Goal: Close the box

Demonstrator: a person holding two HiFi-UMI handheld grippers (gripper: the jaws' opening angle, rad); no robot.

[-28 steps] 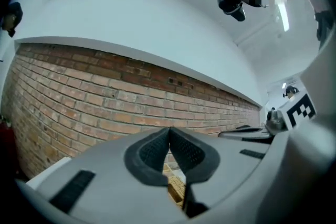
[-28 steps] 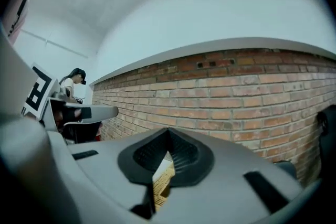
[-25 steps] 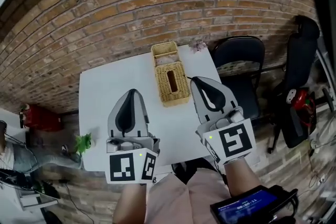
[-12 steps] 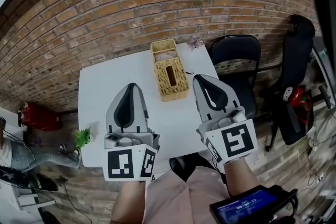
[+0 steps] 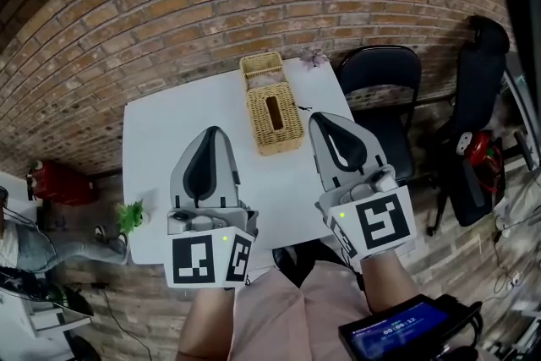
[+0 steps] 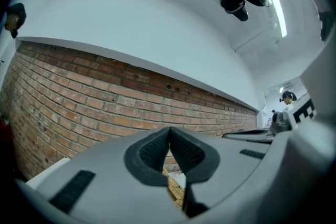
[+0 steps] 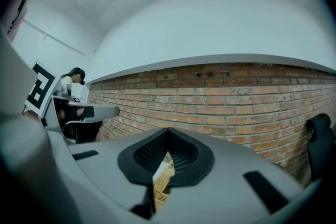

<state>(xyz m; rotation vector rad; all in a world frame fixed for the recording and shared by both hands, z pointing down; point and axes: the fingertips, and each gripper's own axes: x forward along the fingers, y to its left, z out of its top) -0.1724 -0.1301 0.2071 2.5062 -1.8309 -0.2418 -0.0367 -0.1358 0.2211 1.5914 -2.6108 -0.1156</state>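
A woven wicker box (image 5: pixel 271 107) stands on the white table (image 5: pixel 161 139) near its far edge. Its slotted lid (image 5: pixel 275 117) is swung toward me, and the open tray (image 5: pixel 263 69) behind shows white tissue. My left gripper (image 5: pixel 211 135) hovers over the table's near part, left of the box, shut with nothing in it. My right gripper (image 5: pixel 319 122) is just right of the box's near end, also shut and empty. Both gripper views look up at the brick wall; a sliver of the box (image 6: pixel 177 192) (image 7: pixel 161 184) shows below each pair of closed jaws.
A small dried flower (image 5: pixel 315 58) lies at the table's far right corner. A black chair (image 5: pixel 382 97) stands right of the table, with a dark bag (image 5: pixel 483 89) and red item (image 5: pixel 482 156) farther right. A green plant (image 5: pixel 131 217) sits by the left table edge. The brick wall (image 5: pixel 211 4) is behind.
The view has shifted slightly, so the box and table sit a little higher in the frame. Both grippers stay shut and in almost the same place.
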